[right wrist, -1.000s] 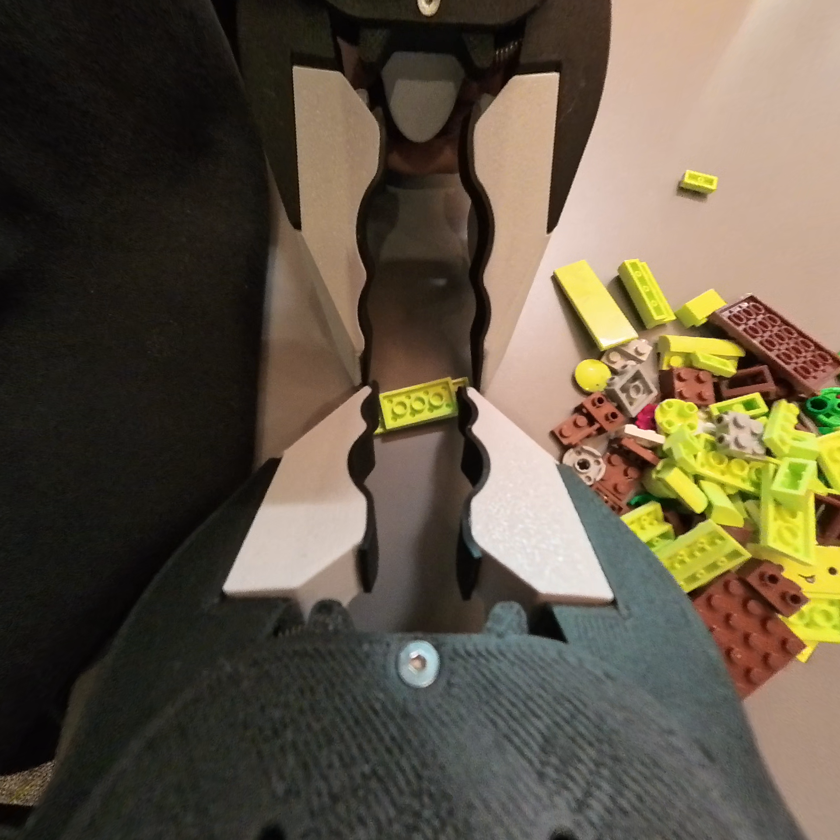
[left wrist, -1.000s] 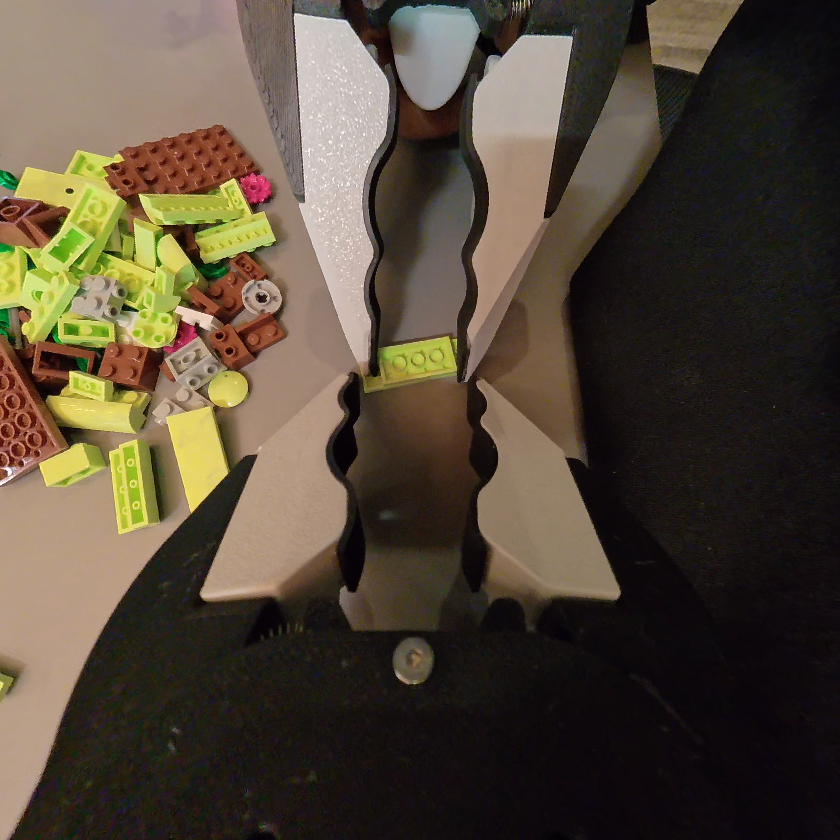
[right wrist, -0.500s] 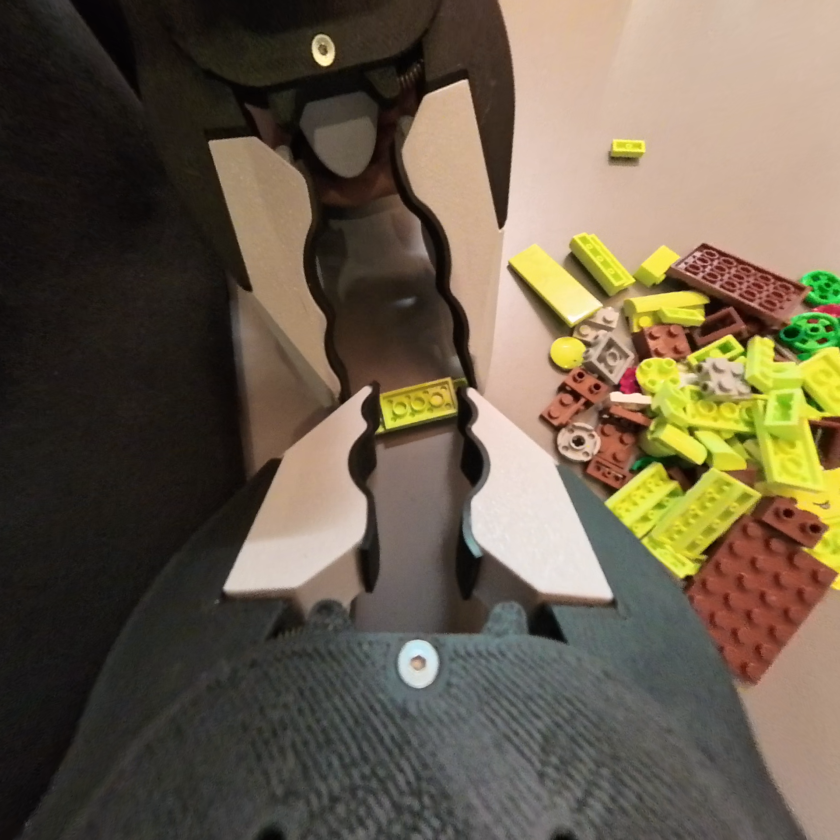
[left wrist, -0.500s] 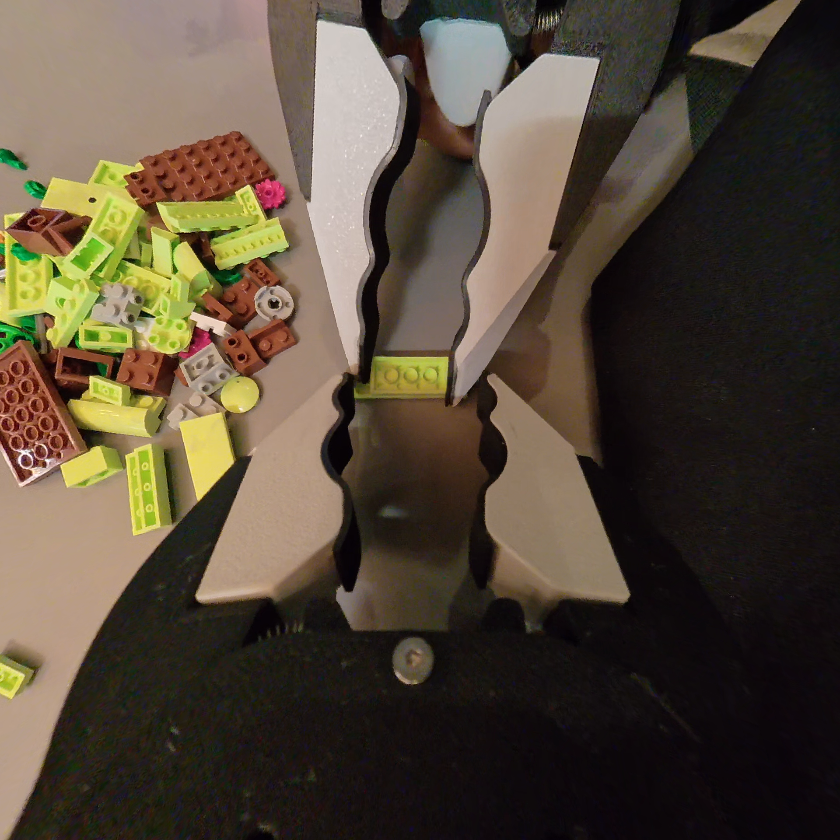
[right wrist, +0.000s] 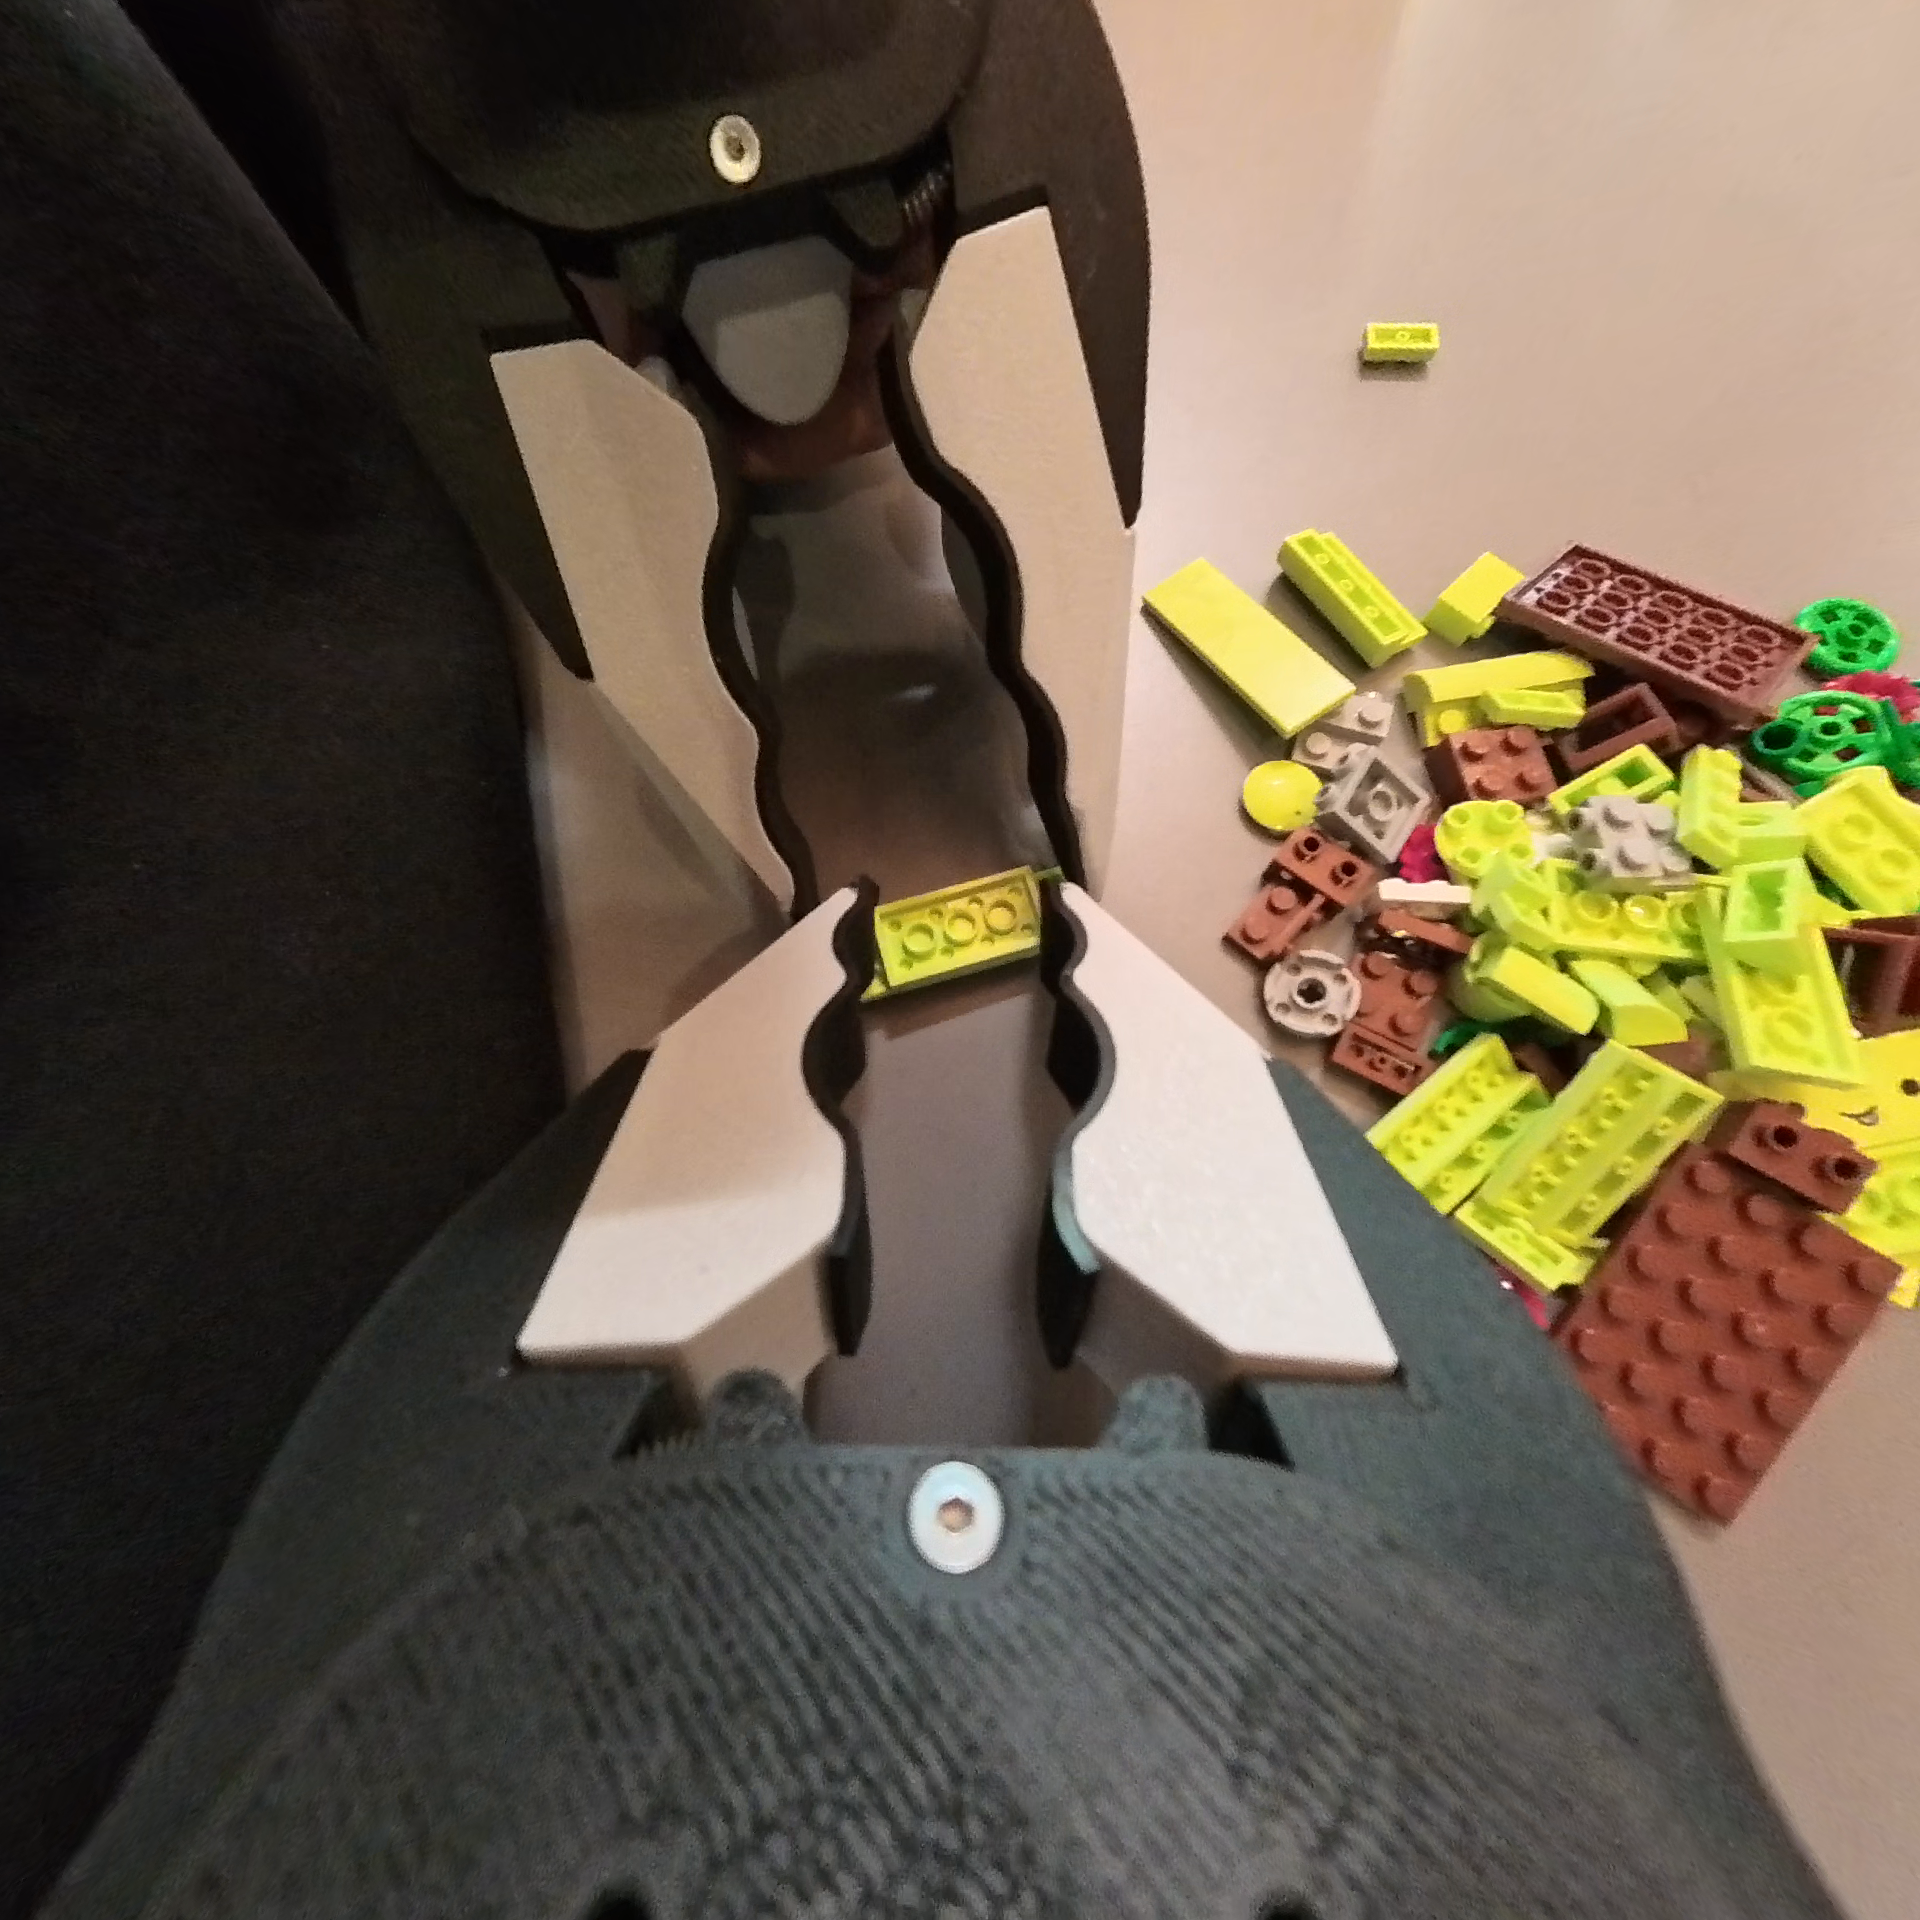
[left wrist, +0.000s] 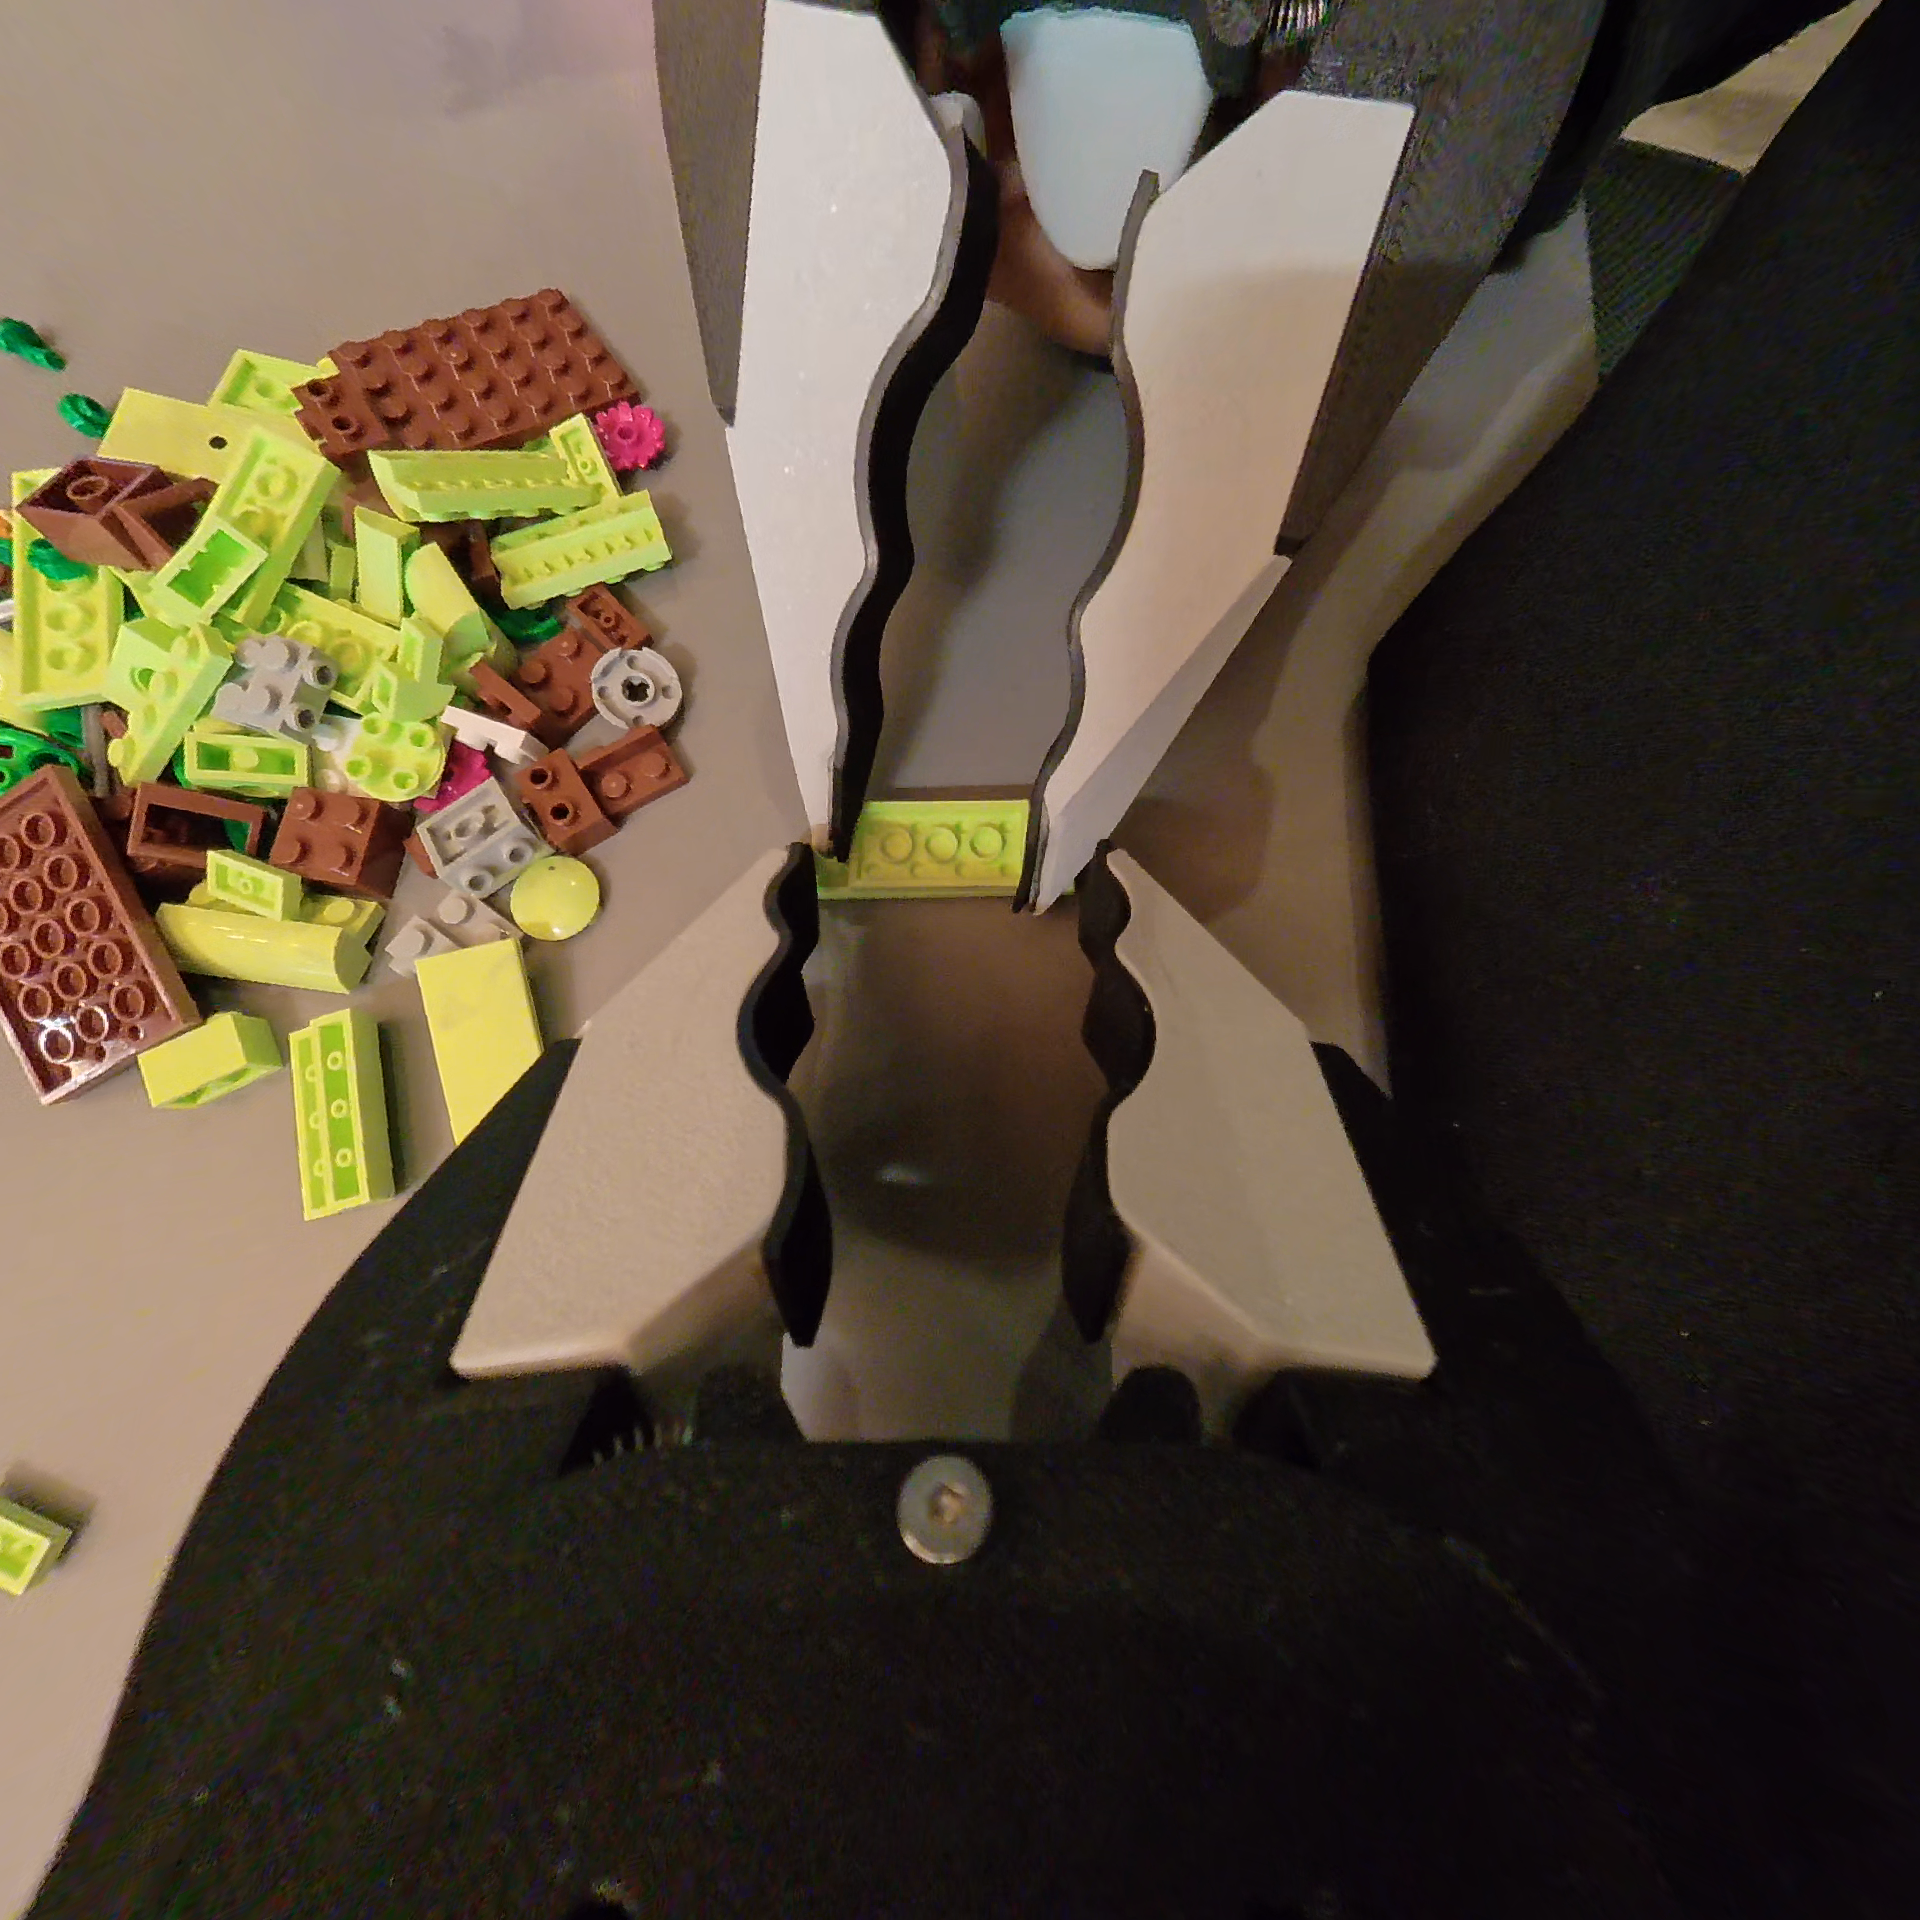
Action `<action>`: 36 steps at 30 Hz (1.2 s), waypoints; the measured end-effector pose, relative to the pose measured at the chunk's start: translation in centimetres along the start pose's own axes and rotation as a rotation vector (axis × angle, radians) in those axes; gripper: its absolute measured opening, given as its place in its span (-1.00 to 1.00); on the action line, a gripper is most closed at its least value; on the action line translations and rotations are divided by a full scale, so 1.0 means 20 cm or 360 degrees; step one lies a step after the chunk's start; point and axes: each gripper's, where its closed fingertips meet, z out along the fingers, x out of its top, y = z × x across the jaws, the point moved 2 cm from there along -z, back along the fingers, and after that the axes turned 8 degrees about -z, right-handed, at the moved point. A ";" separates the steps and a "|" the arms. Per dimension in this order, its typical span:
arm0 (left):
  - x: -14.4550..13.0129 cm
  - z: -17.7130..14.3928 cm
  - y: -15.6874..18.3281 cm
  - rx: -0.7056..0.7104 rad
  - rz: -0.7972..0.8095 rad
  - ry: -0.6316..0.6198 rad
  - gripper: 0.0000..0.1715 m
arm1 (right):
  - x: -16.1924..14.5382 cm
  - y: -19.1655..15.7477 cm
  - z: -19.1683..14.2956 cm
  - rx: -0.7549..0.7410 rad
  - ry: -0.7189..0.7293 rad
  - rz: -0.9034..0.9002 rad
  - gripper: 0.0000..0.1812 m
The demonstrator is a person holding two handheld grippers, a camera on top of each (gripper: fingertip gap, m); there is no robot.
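We see two grippers meeting tip to tip above the table [left wrist: 260, 156]. The right gripper [right wrist: 956, 914] pinches one lime plate [left wrist: 940, 847] by its ends. The left gripper [left wrist: 935, 883] has its tips at the same plate, but we cannot tell if it grips. Beside them lies one brick pile [left wrist: 312, 675], with two brown plates, and one lime brick [right wrist: 1403, 343] apart.

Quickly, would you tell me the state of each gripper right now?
Left gripper: jaws partly apart around the lime plate; whether it grips cannot be told.
Right gripper: closed on the lime plate.
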 end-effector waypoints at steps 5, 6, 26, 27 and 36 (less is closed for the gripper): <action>0.00 0.00 0.00 0.0009 0.0003 -0.0001 -0.40 | -0.01 0.01 -0.01 0.0010 -0.0016 0.0083 -0.63; 0.00 0.00 0.00 0.0017 0.0006 0.0000 -0.40 | -0.01 0.01 -0.01 -0.0012 -0.0037 0.0083 -0.63; 0.00 0.00 0.00 0.0058 0.0033 0.0008 -0.42 | -0.03 0.00 -0.02 -0.0061 -0.0031 0.0183 -0.65; 0.00 0.00 0.00 0.0056 0.0031 0.0008 -0.42 | -0.03 0.00 -0.02 -0.0071 -0.0015 0.0184 -0.65; 0.00 0.01 0.01 0.0065 0.0046 0.0005 -0.40 | -0.01 -0.01 -0.04 -0.0141 0.0007 0.0058 -0.66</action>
